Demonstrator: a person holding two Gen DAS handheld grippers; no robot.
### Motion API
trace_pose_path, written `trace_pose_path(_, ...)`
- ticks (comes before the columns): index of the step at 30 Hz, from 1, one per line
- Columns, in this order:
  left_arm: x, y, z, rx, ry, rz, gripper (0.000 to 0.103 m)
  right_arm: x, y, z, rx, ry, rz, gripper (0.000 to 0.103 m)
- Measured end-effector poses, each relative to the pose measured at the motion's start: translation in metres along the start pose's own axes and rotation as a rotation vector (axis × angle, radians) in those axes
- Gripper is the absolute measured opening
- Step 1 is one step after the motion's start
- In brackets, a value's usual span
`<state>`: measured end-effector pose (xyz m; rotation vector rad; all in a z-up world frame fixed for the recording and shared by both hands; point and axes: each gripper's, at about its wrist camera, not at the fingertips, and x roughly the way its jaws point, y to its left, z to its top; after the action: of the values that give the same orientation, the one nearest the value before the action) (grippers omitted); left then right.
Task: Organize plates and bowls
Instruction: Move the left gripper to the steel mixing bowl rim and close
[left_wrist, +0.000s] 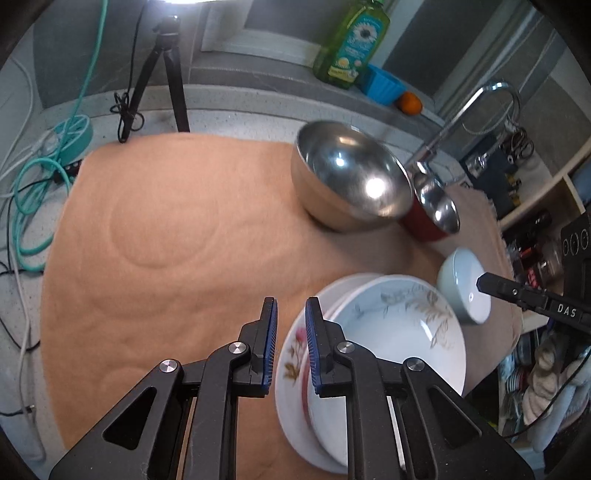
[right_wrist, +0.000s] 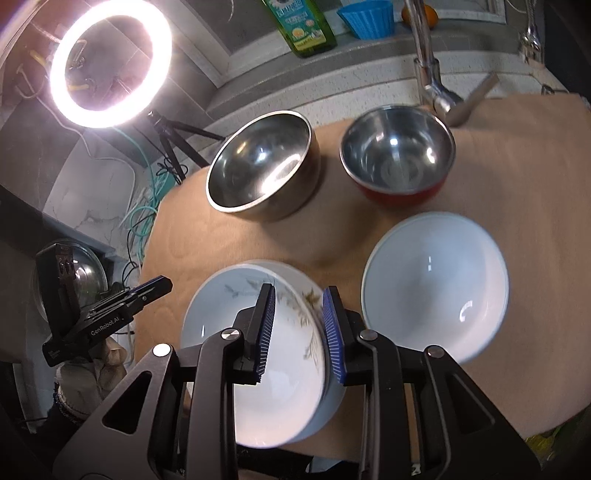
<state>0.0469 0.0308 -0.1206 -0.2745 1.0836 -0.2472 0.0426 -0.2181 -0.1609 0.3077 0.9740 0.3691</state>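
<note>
Orange felt mat carries two stacked white floral plates. Right gripper, partly open, straddles their rim unpressed; left gripper, nearly closed, empty, beside them. Lifting carelessly could slide them.

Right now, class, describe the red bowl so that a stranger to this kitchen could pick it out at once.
Start at the tan cloth spread over the counter and look to its far edge, below the chrome tap. Two metal-lined bowls stand there side by side; the red bowl is the right-hand one, behind the plain white bowl. Only it has a red outside; its neighbour, the steel bowl, is bare metal all over.
</note>
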Motion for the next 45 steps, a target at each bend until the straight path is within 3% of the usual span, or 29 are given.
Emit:
trace_pose_path(3, 0.005, 0.002, 0.017, -0.022, -0.014, -0.022, 0.015, 0.007, 0.001, 0.015, -0.003, -0.006, 0.003, 0.029)
trace_pose_path(6, 0.012, 0.002, 0.036, -0.036, -0.032, -0.033, 0.020, 0.017, 0.003, 0.028, 0.000, -0.014, 0.000, 0.041)
trace_pose_path(12, 0.033, 0.001, 0.068, -0.059, -0.021, -0.052, 0.020, 0.042, 0.000, 0.055, 0.028, -0.005, -0.017, 0.042)
trace_pose_path(15, 0.044, 0.003, 0.081, -0.077, -0.016, -0.045, 0.028, 0.055, -0.002, 0.065, 0.059, 0.009, -0.002, 0.042)
trace_pose_path(19, 0.055, 0.007, 0.091, -0.101, -0.005, -0.050, 0.029, 0.069, -0.008, 0.071, 0.101, 0.032, 0.016, 0.042)
trace_pose_path(32, 0.084, 0.012, 0.103, -0.120, 0.046, -0.067, 0.029, 0.105, -0.008, 0.083, 0.117, 0.093, 0.002, 0.039)
trace_pose_path(34, 0.086, 0.011, 0.104, -0.108, 0.046, -0.068, 0.027, 0.108, -0.007, 0.084, 0.117, 0.099, 0.000, 0.032)
trace_pose_path(40, 0.088, 0.008, 0.104, -0.095, 0.050, -0.090, 0.019, 0.109, -0.004, 0.087, 0.108, 0.093, -0.010, 0.031)
trace_pose_path(45, 0.087, 0.005, 0.103, -0.093, 0.046, -0.075, 0.018, 0.107, 0.002, 0.087, 0.089, 0.091, -0.026, 0.030)
